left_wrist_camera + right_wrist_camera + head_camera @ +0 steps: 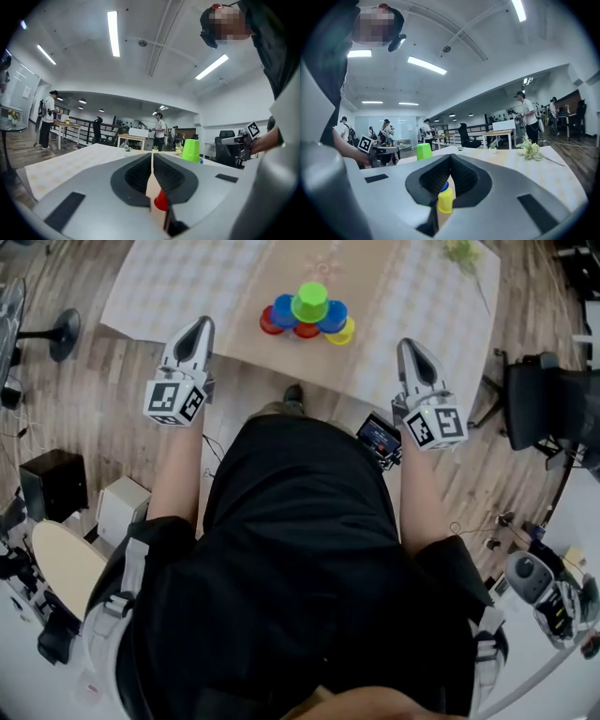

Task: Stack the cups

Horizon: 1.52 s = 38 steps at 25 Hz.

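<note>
A pyramid of cups stands near the front edge of the table (pixel 187 287): a green cup (pixel 310 301) on top, two blue cups (pixel 284 310) under it, and red cups (pixel 272 322) and a yellow cup (pixel 343 332) at the base. My left gripper (pixel 200 327) is held off the table's front edge to the left of the pyramid, jaws shut and empty. My right gripper (pixel 411 345) is to the right of it, also shut and empty. The left gripper view shows the closed left gripper (pixel 152 154) and the green cup (pixel 190 150). In the right gripper view, the right gripper (pixel 450 157) points past the green cup (pixel 423 151).
A flower sprig (pixel 464 254) lies at the table's far right. A black office chair (pixel 553 404) stands right of the table, and a fan stand (pixel 61 334) on the floor at left. People stand at desks in the background (pixel 161 131).
</note>
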Tool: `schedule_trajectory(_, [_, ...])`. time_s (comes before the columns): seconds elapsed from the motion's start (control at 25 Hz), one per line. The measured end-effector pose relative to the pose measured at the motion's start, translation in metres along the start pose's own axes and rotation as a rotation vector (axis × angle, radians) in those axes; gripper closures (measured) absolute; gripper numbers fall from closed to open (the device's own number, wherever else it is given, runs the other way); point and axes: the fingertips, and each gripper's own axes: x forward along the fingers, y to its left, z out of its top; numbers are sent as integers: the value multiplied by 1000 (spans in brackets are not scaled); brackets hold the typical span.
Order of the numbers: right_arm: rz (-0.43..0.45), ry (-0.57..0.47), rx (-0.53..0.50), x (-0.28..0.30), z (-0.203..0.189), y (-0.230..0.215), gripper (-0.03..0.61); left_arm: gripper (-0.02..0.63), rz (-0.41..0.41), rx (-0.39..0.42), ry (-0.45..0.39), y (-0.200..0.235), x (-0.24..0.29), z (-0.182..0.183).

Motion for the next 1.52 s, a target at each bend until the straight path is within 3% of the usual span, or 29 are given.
schedule_trajectory(0.16, [-25,21,-19,-39,-8,7,568,600,13,-80,10,-30,-26,-11])
schedule_trajectory(0.4, [-12,-1,-40,-112,-15,32,568,600,-40,-57,-3,-102,-68,-8])
schedule_trajectory(0.72, [-15,-28,-18,-179,-36,78,568,600,-23,-52,-18,-172,-145,-18])
schedule_trajectory(0.96, [-1,-9,-47,-194,-44,127,568,600,6,-68,11,-190,-204,-26])
schedule_trajectory(1.52, [-29,12,-10,-184,-49,191,569,600,-119,-47,18,-178,-243,-8])
